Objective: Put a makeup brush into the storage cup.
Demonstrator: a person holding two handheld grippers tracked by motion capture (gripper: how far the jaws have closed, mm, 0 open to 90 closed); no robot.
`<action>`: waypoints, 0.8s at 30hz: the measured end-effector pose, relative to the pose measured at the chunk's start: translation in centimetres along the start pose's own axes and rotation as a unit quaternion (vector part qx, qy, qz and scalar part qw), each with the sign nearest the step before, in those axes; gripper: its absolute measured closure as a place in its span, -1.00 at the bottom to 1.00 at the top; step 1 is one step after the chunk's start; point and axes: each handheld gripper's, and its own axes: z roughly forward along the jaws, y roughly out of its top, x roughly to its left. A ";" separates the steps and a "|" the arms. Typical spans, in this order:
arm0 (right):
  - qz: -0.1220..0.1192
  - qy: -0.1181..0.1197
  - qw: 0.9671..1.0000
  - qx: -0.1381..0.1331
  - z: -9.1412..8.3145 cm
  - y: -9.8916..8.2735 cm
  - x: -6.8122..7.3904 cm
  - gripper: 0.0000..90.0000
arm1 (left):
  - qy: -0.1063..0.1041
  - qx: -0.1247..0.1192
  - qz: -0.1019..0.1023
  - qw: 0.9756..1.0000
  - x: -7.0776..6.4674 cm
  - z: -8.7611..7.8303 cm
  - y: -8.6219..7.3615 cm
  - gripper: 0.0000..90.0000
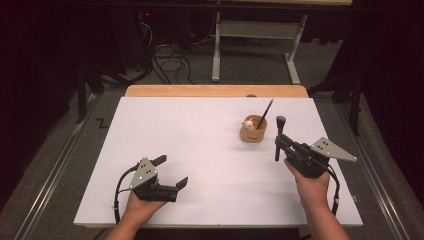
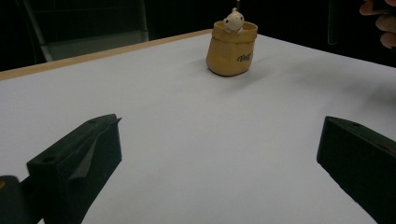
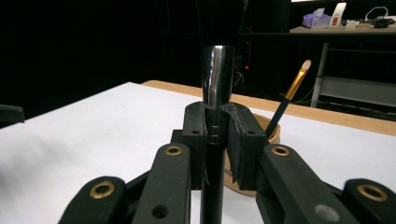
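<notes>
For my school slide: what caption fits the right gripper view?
Right gripper clamps an upright makeup brush before a tan cup.

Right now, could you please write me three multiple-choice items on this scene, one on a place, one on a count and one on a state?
1. Where does the tan cup stand?
A. On the white table, toward its far right
B. On the floor
C. In the left tool

2. How many brushes stand in the cup?
A. None
B. One
C. Three

3. How is the right tool?
A. Open and empty
B. Shut on the makeup brush
C. Shut on the cup

Answers: 1 A, the high view shows it there. 2 B, one thin brush leans in it. 3 B, its pads clamp the handle, brush upright.
</notes>
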 end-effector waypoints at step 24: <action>0.012 -0.011 1.000 -0.004 2.0 2.4 -1.4 0.77 | 0.000 -0.001 -0.001 1.000 0.0 -0.1 0.0 -0.99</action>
